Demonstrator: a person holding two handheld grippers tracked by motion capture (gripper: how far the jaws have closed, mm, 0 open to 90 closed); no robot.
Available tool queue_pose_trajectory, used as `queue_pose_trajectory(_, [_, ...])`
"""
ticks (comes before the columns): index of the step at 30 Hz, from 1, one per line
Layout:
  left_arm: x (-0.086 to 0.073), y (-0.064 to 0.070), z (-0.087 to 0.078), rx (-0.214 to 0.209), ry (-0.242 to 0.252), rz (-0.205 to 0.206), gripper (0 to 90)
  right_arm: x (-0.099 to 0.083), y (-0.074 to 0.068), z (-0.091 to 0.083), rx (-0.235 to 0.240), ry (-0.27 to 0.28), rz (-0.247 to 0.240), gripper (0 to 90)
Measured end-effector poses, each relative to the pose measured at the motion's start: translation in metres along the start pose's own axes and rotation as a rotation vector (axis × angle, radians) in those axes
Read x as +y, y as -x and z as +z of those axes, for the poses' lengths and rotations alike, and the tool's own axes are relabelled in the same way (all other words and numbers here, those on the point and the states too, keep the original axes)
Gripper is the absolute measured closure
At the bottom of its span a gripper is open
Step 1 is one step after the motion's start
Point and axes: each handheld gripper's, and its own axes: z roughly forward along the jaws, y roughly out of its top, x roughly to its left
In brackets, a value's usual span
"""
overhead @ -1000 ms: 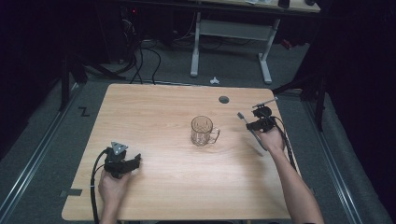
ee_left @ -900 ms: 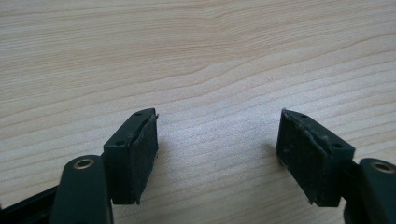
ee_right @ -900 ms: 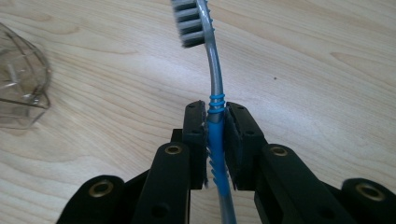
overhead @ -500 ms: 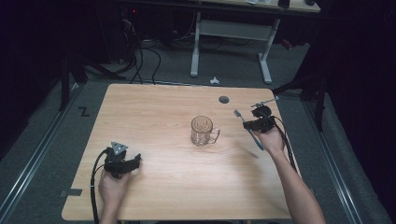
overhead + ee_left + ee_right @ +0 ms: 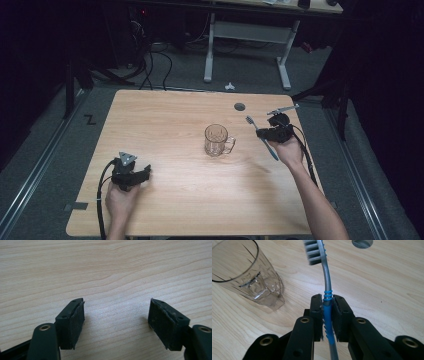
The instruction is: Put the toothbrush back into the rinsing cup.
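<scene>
Right hand-held gripper [image 5: 327, 312] clamps toothbrush [image 5: 325, 290] beside glass mug [image 5: 244, 272].

Light is falling from above onto the bench [image 5: 170, 125], leaving it evenly bright while the floor and room around it are sinking into near-black. The high view is looking soft and slightly grainy. Shadows are lying short and faint beside the glass mug [image 5: 217, 140]. In the left gripper view the wood grain is showing sharp, with mild shading between the jaws. In the right gripper view the toothbrush [image 5: 325, 290] bristles are blurring slightly, and the mug's facets are catching small glints.
</scene>
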Motion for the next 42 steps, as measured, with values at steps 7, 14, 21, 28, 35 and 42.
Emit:
queue_pose_trajectory(7, [0.000,0.000,0.000,0.000,0.000,0.000,29.8,0.001,-0.010,-0.010,0.019,0.044,-0.023,79.6])
queue_pose_trajectory(14, [0.000,0.000,0.000,0.000,0.000,0.000,29.8,0.002,-0.015,-0.016,0.060,0.079,-0.025,79.7])
queue_pose_trajectory(21, [0.000,0.000,0.000,0.000,0.000,0.000,29.8,0.003,-0.020,-0.021,0.104,0.110,-0.029,79.7])
queue_pose_trajectory(28, [0.000,0.000,0.000,0.000,0.000,0.000,29.8,0.004,-0.026,-0.027,0.142,0.135,-0.032,79.7])
queue_pose_trajectory(35, [0.000,0.000,0.000,0.000,0.000,0.000,29.8,0.004,-0.033,-0.029,0.162,0.149,-0.045,79.7])
queue_pose_trajectory(42, [0.000,0.000,0.000,0.000,0.000,0.000,29.8,0.006,-0.039,-0.033,0.183,0.169,-0.062,79.7])
